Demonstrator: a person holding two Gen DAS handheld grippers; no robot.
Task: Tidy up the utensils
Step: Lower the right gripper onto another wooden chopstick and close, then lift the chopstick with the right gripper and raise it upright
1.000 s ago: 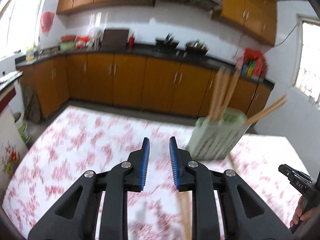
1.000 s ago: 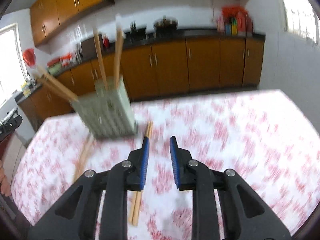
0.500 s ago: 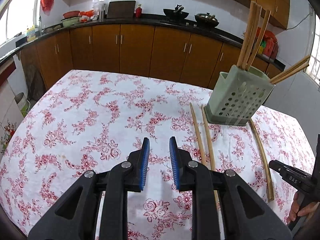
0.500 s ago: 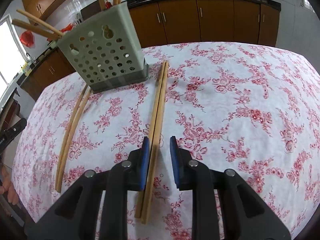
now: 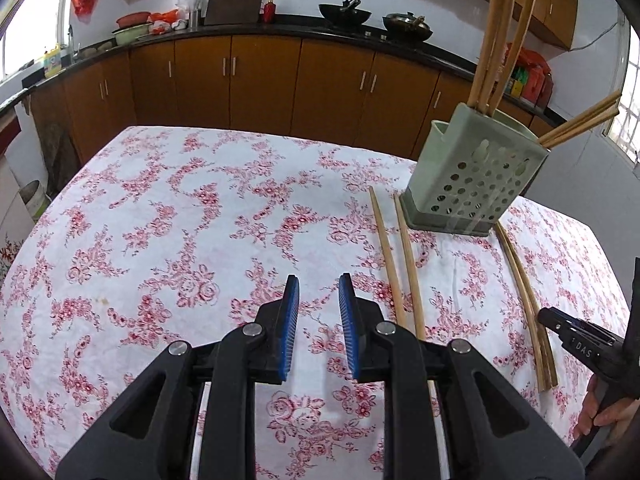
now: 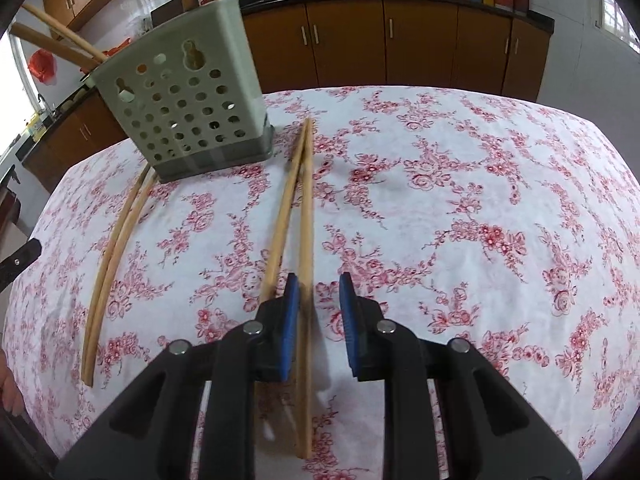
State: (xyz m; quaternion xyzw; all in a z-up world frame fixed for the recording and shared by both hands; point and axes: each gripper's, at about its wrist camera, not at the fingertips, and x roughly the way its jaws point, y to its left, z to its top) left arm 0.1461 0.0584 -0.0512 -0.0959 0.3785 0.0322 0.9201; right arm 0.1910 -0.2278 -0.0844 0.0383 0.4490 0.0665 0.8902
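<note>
A pale green perforated utensil holder (image 5: 474, 186) (image 6: 182, 114) stands on the floral tablecloth with several wooden chopsticks upright in it. One pair of chopsticks (image 5: 400, 264) (image 6: 298, 208) lies beside it, and a second pair (image 5: 526, 304) (image 6: 116, 248) lies on its other side. My left gripper (image 5: 319, 292) is open and empty, low over the cloth, left of the first pair. My right gripper (image 6: 319, 292) is open, low over the near half of the first pair; one stick passes between its jaws and the other lies under the left finger (image 6: 290, 308).
The table (image 5: 160, 240) has a white cloth with red flowers. Brown kitchen cabinets (image 5: 260, 80) and a dark counter with pots run behind it. The other gripper's black tip (image 5: 576, 336) and a hand show at the right edge of the left wrist view.
Both grippers have dropped lower toward the table. The right gripper has moved forward over the chopstick pair, so one stick now runs between its jaws. Both stay open.
</note>
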